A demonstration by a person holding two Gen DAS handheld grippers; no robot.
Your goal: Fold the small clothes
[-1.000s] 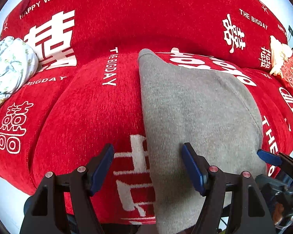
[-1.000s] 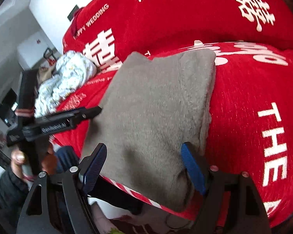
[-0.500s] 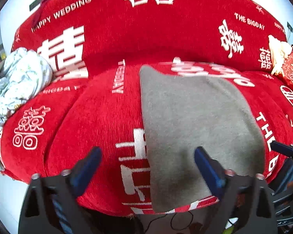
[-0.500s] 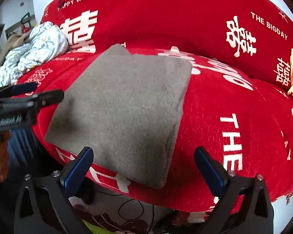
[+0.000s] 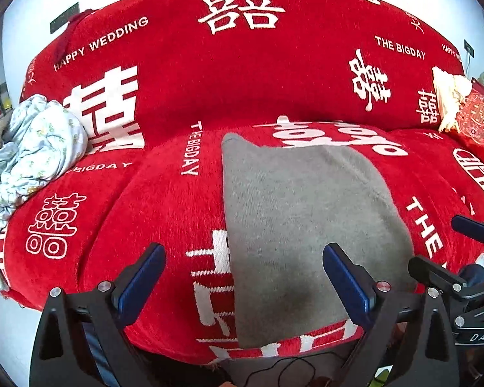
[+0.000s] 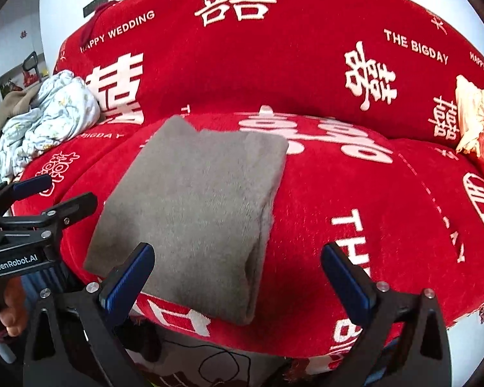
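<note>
Garment: grey garment [image 6: 193, 206] laid folded on red sofa cover [image 6: 355, 193]
Left gripper [image 5: 242, 277]: spread apart; nothing clamped
Right gripper [image 6: 238, 277]: spread apart; seemingly clear of cloth

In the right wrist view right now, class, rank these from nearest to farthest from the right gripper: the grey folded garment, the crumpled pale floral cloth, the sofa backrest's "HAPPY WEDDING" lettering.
1. Grey folded garment: just ahead of the right gripper, on the seat cushion.
2. Crumpled pale floral cloth: far left, at the sofa's end.
3. "HAPPY WEDDING" lettering: upper left, high on the backrest.

A grey knitted garment [image 5: 303, 225] is laid folded into a flat rectangle on the red sofa seat [image 5: 164, 213].
</note>
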